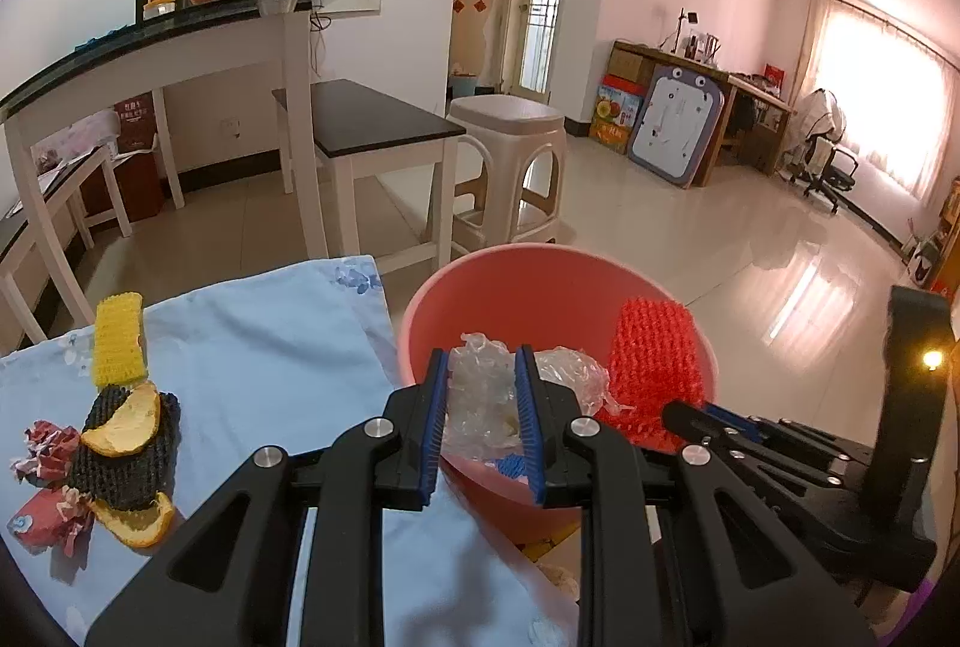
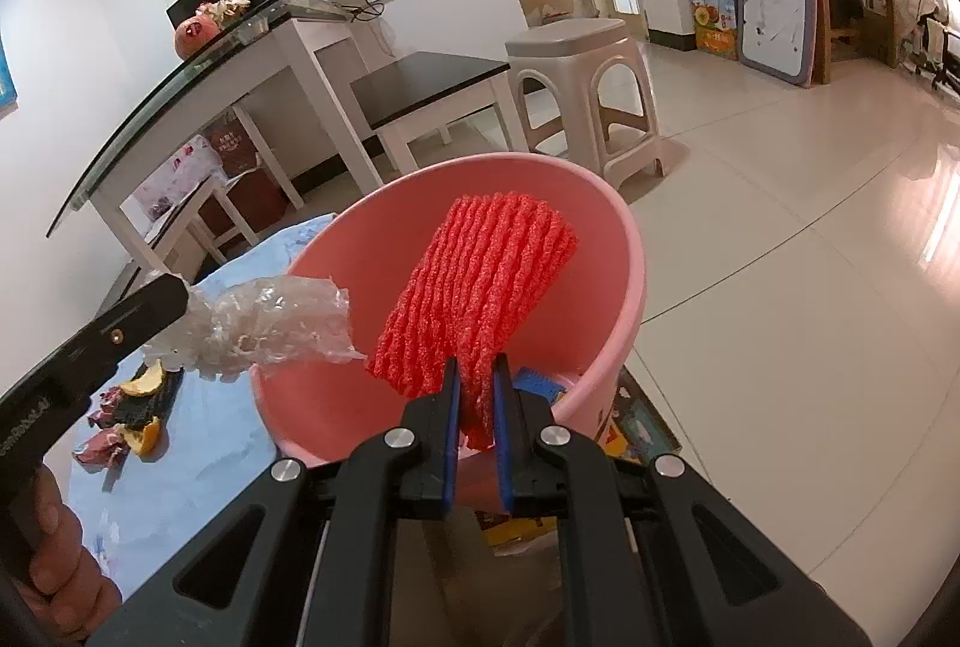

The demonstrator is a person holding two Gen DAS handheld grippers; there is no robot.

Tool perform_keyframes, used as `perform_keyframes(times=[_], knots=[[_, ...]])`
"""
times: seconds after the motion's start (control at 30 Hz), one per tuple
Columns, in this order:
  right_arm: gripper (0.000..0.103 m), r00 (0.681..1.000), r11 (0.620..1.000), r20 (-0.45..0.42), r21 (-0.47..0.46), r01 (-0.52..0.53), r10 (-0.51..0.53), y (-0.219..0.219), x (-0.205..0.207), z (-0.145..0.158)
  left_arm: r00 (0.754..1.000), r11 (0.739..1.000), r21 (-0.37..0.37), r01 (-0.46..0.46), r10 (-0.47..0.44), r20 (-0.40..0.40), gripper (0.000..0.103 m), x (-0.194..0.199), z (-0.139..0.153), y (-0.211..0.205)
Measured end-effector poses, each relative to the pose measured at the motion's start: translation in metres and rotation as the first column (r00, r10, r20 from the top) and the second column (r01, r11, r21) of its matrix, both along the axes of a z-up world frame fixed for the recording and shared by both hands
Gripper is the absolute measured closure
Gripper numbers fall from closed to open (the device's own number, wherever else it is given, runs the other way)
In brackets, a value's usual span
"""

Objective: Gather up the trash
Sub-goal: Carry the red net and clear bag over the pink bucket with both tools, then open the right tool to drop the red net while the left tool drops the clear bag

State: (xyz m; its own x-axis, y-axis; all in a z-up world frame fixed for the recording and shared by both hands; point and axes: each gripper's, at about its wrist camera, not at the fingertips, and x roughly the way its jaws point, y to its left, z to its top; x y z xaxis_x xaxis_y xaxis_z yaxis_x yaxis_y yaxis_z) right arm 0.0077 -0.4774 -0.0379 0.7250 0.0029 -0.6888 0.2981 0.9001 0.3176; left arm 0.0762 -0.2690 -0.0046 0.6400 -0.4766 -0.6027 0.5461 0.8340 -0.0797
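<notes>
Both sets of jaws are clenched: clear plastic wrap [image 1: 480, 395] is being pinched by the left gripper [image 1: 483, 425], red foam net [image 2: 480, 287] by the right gripper [image 2: 477, 431], both over the pink bucket [image 2: 630, 299]. Clingy plastic risks sticking on release; peels [image 1: 123, 422] are being left on the blue cloth [image 1: 270, 347].

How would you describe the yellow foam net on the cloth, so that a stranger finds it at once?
Start at the pink plastic bucket and look left across the light blue cloth. At the far end of the trash pile lies the yellow foam net, a ribbed rectangle. Its neighbour, the black foam net, carries orange peel.
</notes>
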Motion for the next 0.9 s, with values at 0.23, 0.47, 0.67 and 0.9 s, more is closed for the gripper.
perform_keyframes(times=[0.23,0.47,0.67,0.9], knots=[[0.094,1.000,0.999,-0.009,-0.032,0.010,-0.011,-0.001,0.002,-0.001,1.000,1.000,0.020,0.003,-0.003,-0.001,0.081,0.008,-0.008,-0.013],[0.093,1.000,0.999,-0.018,-0.044,0.003,-0.004,0.002,0.006,-0.002,1.000,1.000,0.027,0.007,-0.007,-0.011,0.081,0.014,-0.014,-0.022],[0.092,1.000,0.999,-0.023,-0.052,0.003,-0.004,0.003,0.009,-0.002,0.998,1.000,0.013,0.019,-0.018,-0.066,0.073,0.021,-0.016,-0.022],[0.089,1.000,0.999,-0.026,-0.047,-0.002,0.001,0.003,0.011,-0.003,0.994,0.999,-0.026,0.028,-0.031,-0.109,0.060,0.026,-0.014,-0.019]])
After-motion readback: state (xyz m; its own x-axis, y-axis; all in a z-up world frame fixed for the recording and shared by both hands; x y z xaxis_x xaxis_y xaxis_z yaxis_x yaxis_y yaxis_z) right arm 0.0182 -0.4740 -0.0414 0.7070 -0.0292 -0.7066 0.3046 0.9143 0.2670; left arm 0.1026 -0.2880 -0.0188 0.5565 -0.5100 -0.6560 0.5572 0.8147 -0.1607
